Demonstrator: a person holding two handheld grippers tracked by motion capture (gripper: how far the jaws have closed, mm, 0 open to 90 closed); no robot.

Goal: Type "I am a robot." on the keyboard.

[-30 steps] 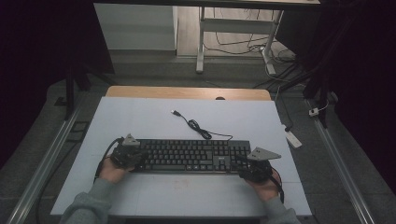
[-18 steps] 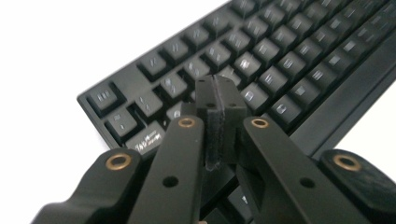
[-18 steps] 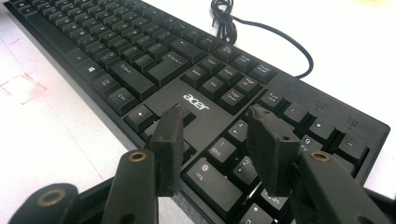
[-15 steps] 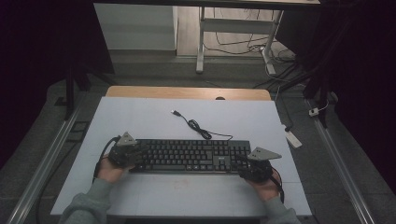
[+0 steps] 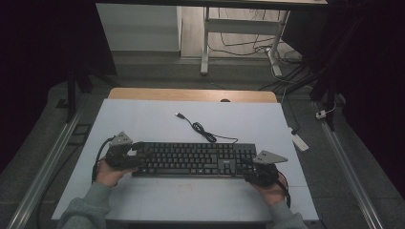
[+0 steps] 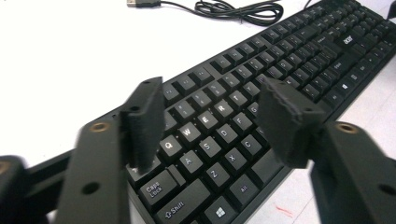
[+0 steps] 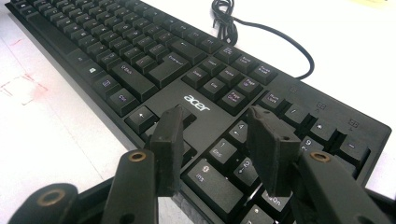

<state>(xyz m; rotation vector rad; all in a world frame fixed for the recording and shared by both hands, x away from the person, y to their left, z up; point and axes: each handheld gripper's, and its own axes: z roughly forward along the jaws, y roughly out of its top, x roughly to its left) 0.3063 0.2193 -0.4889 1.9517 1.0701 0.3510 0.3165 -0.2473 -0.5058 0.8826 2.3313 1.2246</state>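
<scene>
Black keyboard (image 5: 193,159) on white table (image 5: 143,119)

Dim high view with dark surroundings, bright washed-out gripper views, near jaws slightly blurred

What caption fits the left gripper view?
Left gripper, jaws just opened, above the black plastic keyboard on the white table.
</scene>
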